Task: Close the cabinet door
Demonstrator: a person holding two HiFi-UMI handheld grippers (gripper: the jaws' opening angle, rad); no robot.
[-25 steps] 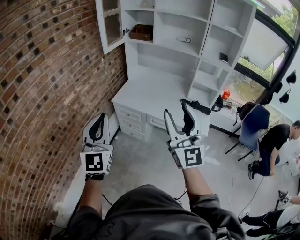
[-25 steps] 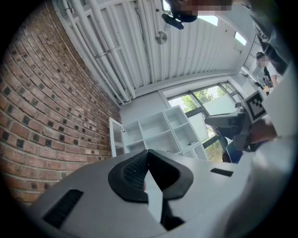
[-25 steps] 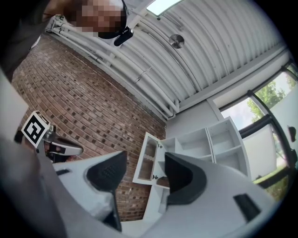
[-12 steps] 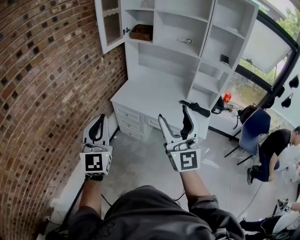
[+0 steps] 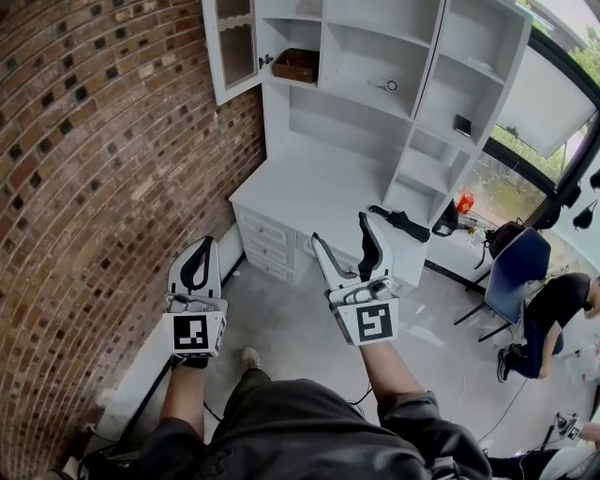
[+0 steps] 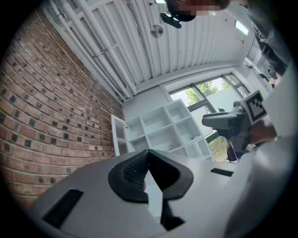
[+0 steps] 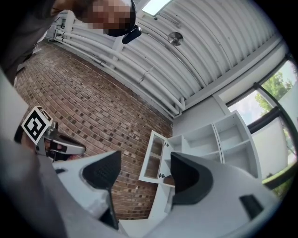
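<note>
White door [image 5: 234, 47] open — right gripper [image 5: 342, 228] jaws have just been opening, now wide and empty.
The door shows far ahead between those jaws; left gripper [image 5: 202, 246] jaws together — closing reach likely next.

We stood in a corner where a red-brown brick wall [image 5: 84, 141] met a white shelf unit [image 5: 375, 66]. The unit rose over a white table [image 5: 309, 187] with drawers [image 5: 267, 246] beneath it. The floor [image 5: 281, 328] was plain grey, and a white ledge [image 5: 141, 375] ran along the foot of the brick. To the right we saw dark-framed windows [image 5: 506, 178] with green foliage beyond and a blue chair [image 5: 517, 267] near them. Overhead lay a white ribbed ceiling [image 7: 209, 42], white pipes [image 7: 116, 58] along its edge and a bright light panel [image 7: 156, 5].
</note>
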